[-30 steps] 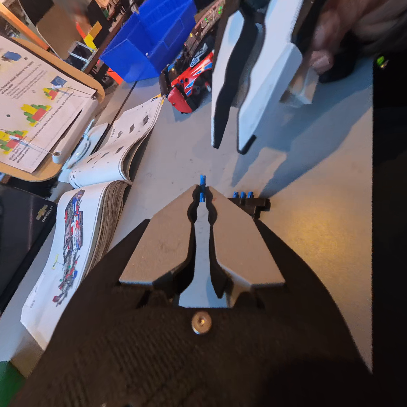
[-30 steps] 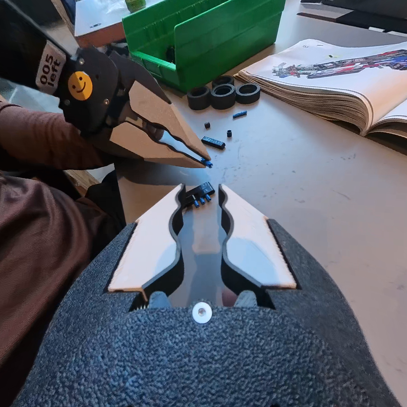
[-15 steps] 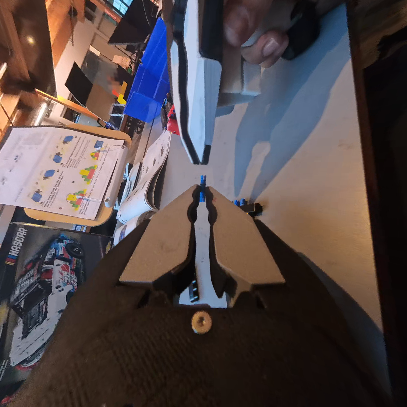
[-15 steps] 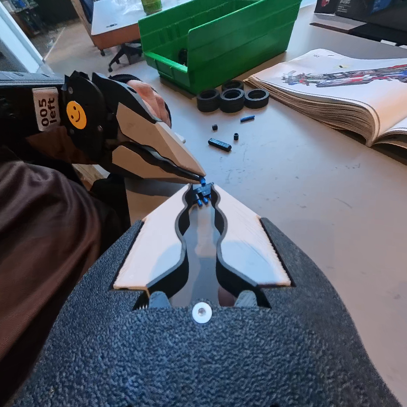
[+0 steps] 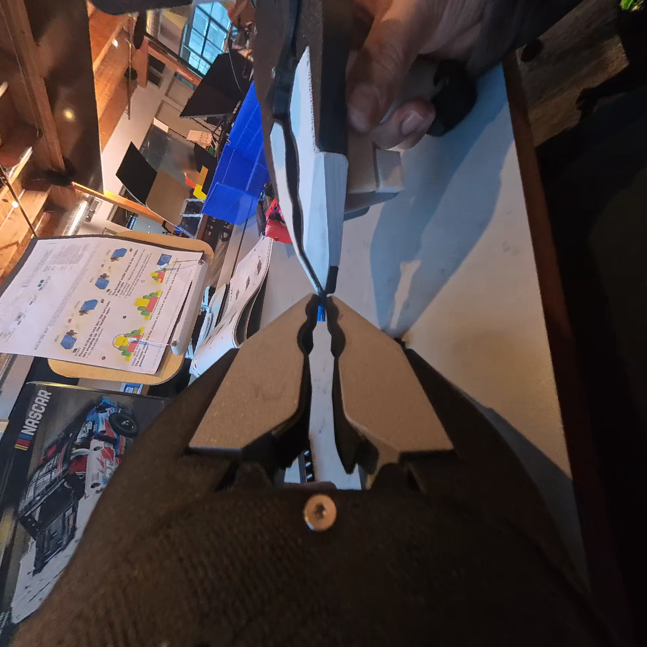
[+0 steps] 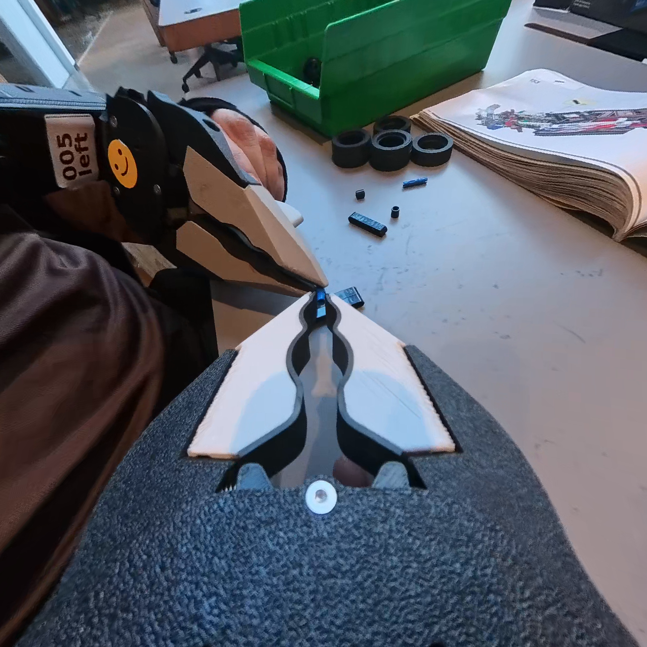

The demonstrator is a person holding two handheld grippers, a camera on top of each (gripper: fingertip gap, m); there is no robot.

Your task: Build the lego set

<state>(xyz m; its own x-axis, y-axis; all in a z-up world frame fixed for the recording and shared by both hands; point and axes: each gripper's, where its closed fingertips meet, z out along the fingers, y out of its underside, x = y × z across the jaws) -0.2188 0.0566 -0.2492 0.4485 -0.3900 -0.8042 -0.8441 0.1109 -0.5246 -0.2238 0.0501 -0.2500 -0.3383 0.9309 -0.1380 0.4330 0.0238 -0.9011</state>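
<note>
Assembly looks early: both tan-fingered grippers, left (image 5: 321,304) and right (image 6: 319,301), pinch one small blue plastic pin (image 6: 320,305) tip-to-tip, four black rubber tyres (image 6: 391,144) unmounted.

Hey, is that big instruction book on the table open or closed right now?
Open. In the right wrist view the book lies flat on the table, a printed page facing up over its thick stack of pages.

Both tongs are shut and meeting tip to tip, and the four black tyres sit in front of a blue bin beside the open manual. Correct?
Not quite: the bin behind the four black tyres is green, as the right wrist view shows. The rest holds: left tongs and right tongs are shut, tip to tip, and the open manual lies beside.
</note>
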